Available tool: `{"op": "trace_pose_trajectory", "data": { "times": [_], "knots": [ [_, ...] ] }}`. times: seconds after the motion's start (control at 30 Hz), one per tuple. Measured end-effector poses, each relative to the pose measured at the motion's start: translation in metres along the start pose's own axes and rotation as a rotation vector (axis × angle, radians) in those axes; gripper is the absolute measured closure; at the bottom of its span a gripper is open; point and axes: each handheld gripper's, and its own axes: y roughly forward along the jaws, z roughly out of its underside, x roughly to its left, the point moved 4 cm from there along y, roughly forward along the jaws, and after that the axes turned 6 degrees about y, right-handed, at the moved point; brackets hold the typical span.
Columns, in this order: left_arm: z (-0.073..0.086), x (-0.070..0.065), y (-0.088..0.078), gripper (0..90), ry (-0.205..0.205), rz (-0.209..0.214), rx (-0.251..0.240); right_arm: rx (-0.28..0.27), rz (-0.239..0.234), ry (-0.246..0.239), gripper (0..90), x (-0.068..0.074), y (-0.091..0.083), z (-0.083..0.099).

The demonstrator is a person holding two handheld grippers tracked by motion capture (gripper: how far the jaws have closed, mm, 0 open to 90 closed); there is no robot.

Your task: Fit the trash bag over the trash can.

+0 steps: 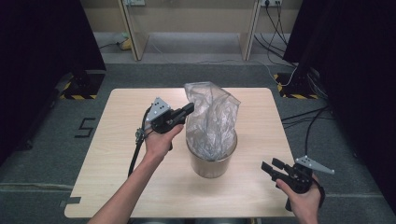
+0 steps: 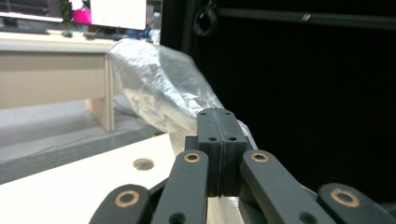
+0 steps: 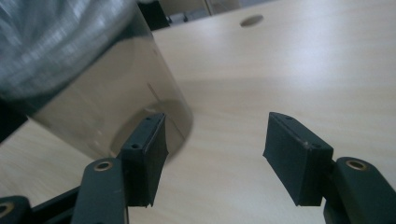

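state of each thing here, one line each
plastic bag: clear, crumpled, standing up out of the bin, not yet folded over its rim
bin: upright on the table, bag inside
left gripper: jaws shut, tips at the bag's edge
right gripper: jaws open, empty, apart from the bin
table: bin stands on it

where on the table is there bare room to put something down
The light wooden table is bare along its left side, left of the left gripper, and across the near edge between both forearms. The far right corner is free too. The middle is crowded: the small metal bin with its clear plastic bag, and the right gripper nearby.
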Motion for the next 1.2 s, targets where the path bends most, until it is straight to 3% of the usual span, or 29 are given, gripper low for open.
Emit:
{"op": "trace_pose_trajectory", "data": {
  "times": [0.2,0.33,0.37,0.4,0.57,0.77,0.83,0.9,0.93,1.0,1.13,1.2],
  "knots": [
    [0.003,0.003,0.004,90.0,-0.002,0.007,0.017,-0.037,-0.073,-0.003,39.3,0.027,0.026,-0.052],
    [0.006,0.002,0.007,90.0,0.011,0.009,0.032,-0.021,-0.087,-0.010,40.3,0.040,0.048,-0.080],
    [0.006,0.002,0.007,90.0,0.011,0.009,0.032,-0.021,-0.087,-0.010,40.3,0.040,0.048,-0.080],
    [0.006,0.002,0.008,90.0,0.010,0.009,0.032,0.000,-0.086,0.001,40.7,0.043,0.061,-0.088],
    [0.006,0.001,0.008,90.0,0.021,0.013,0.037,0.046,-0.096,0.042,41.1,0.049,0.087,-0.098],
    [0.006,0.002,0.008,90.0,0.028,0.015,0.044,0.077,-0.109,0.098,44.4,0.053,0.106,-0.102],
    [0.007,0.002,0.009,90.0,0.031,0.018,0.047,0.103,-0.100,0.123,52.7,0.053,0.115,-0.102],
    [0.007,0.003,0.009,90.0,0.031,0.020,0.049,0.111,-0.100,0.129,55.5,0.053,0.117,-0.102],
    [0.007,0.003,0.011,90.0,0.030,0.022,0.054,0.128,-0.104,0.146,64.3,0.052,0.122,-0.102],
    [0.008,0.003,0.012,90.0,0.031,0.027,0.058,0.138,-0.123,0.168,71.7,0.054,0.124,-0.102],
    [0.005,0.004,0.014,90.0,0.031,0.030,0.057,0.141,-0.149,0.148,88.9,0.058,0.123,-0.105],
    [0.002,0.004,0.016,90.0,0.030,0.029,0.050,0.130,-0.155,0.132,90.0,0.060,0.121,-0.108]
  ]
}}
